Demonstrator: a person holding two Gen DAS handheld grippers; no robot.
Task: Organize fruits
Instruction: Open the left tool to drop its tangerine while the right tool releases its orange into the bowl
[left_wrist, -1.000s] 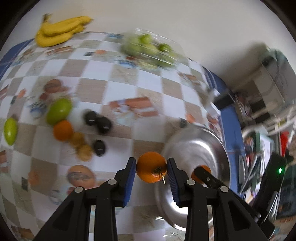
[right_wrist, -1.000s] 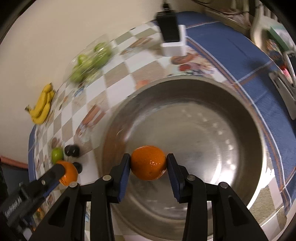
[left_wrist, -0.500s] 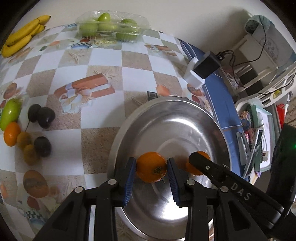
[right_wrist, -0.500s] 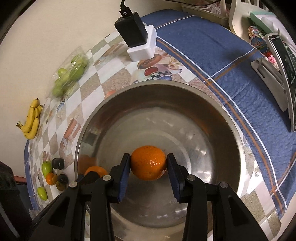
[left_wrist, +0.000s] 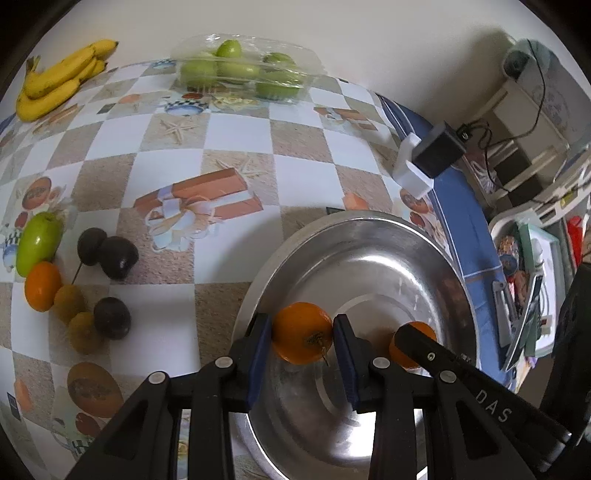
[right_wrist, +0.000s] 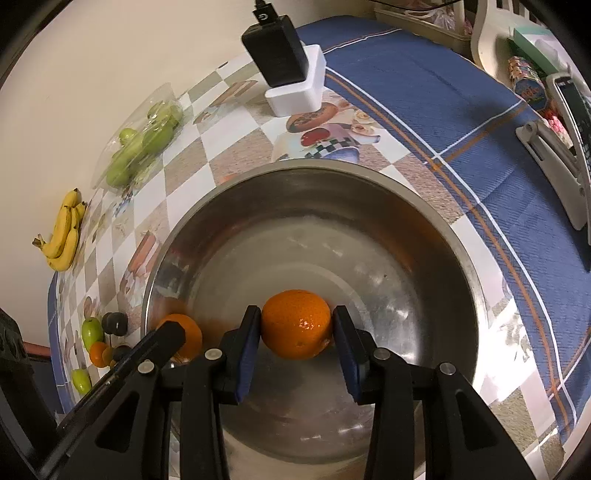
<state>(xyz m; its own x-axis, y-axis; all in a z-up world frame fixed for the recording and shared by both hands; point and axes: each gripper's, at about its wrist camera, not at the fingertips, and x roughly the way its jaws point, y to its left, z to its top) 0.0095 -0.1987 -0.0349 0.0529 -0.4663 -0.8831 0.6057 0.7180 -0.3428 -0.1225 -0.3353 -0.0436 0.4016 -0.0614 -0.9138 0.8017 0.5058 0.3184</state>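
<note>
Orange fruit is being delivered: the left gripper (left_wrist: 302, 334) and right gripper (right_wrist: 296, 330) are each clamping 1 orange (left_wrist: 301, 332) (right_wrist: 295, 328) over the steel bowl (right_wrist: 476, 273), so lowering and releasing both seems next.

text: "DAS" | on: right gripper (left_wrist: 413, 347) finger | colour: white
</note>
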